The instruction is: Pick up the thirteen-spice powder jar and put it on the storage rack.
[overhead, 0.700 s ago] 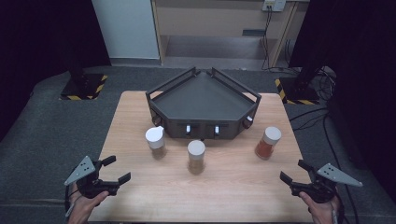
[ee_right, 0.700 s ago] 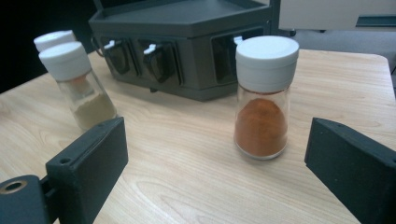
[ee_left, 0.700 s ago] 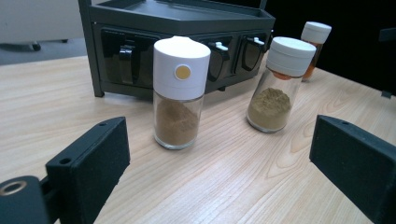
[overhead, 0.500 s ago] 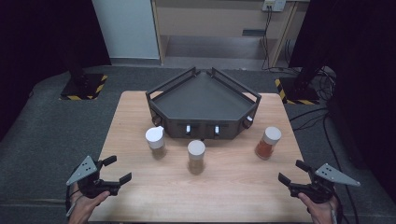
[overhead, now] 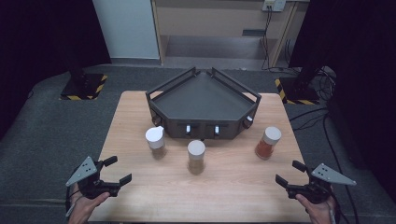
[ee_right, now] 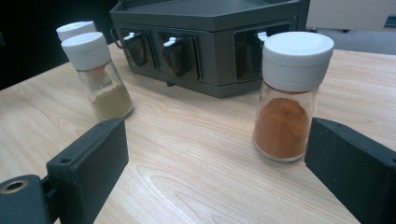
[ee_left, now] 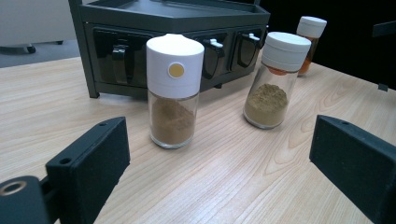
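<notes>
Three spice jars lined up on a wooden table (overhead: 140, 196) before a dark angular rack (overhead: 204, 100), both handheld grippers poised at the near edge. Left gripper (overhead: 116, 171) held low at the left corner, jaws wide apart and empty, aimed at the brown-spice jar with the white dispenser cap (ee_left: 173, 91). Right gripper (overhead: 291, 173) at the opposite corner, jaws likewise spread with nothing between them, facing the red-spice jar (ee_right: 288, 95). Tan-spice jar (overhead: 196, 157) upright in the middle, well apart from either tool.

Step in hand, by the look of it: the approach to the outer jars, nothing yet touched. Best done by advancing each gripper level with the tabletop, jar centred between the jaws, since the red-spice jar sits off toward the right jaw in the right gripper view and calls for a small sideways correction first. Grip better placed on the glass body below the cap than on the cap itself, where a loose lid could turn or lift. Slow closing advised, as smooth round glass may slip or tip under an off-centre squeeze. Room behind the jars limited by the rack's front, with its row of clips (ee_left: 122, 55), so no overshoot forward.
</notes>
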`<action>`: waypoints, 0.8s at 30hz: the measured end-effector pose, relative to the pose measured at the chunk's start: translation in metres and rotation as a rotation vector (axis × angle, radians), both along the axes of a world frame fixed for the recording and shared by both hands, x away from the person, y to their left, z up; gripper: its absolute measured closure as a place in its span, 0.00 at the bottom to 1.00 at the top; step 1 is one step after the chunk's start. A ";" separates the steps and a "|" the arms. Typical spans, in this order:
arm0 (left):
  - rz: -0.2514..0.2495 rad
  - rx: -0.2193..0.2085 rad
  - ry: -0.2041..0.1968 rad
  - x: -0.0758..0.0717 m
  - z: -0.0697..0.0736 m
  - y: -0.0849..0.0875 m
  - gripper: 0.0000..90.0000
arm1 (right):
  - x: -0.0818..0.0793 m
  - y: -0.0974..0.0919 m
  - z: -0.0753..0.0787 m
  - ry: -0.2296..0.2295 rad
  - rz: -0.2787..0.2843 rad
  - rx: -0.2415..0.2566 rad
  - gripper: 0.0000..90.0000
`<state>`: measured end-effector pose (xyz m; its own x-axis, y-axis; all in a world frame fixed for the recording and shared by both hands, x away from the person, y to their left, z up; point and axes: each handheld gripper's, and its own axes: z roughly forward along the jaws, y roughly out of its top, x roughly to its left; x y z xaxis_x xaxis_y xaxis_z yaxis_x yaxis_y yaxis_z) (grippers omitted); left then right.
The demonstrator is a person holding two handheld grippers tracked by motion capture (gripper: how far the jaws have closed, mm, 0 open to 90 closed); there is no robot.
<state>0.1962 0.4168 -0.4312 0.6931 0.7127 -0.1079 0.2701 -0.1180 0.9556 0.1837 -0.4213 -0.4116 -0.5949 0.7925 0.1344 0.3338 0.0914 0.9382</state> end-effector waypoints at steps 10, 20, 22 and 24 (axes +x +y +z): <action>-0.003 0.001 0.006 0.001 0.000 0.000 0.04 | 0.002 0.001 0.000 0.009 0.007 -0.004 0.08; -0.001 0.012 -0.001 -0.001 0.001 0.000 0.04 | 0.004 0.001 0.000 0.016 0.023 -0.007 0.08; -0.001 0.010 -0.003 -0.001 0.001 0.000 0.04 | 0.004 0.001 0.000 0.018 0.023 -0.005 0.08; -0.002 0.014 -0.005 -0.002 0.002 0.000 0.04 | 0.004 0.001 0.000 0.019 0.024 -0.004 0.08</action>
<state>0.1946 0.4167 -0.4290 0.6950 0.7127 -0.0946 0.2653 -0.1319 0.9551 0.1879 -0.4207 -0.4114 -0.6110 0.7787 0.1427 0.3494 0.1034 0.9313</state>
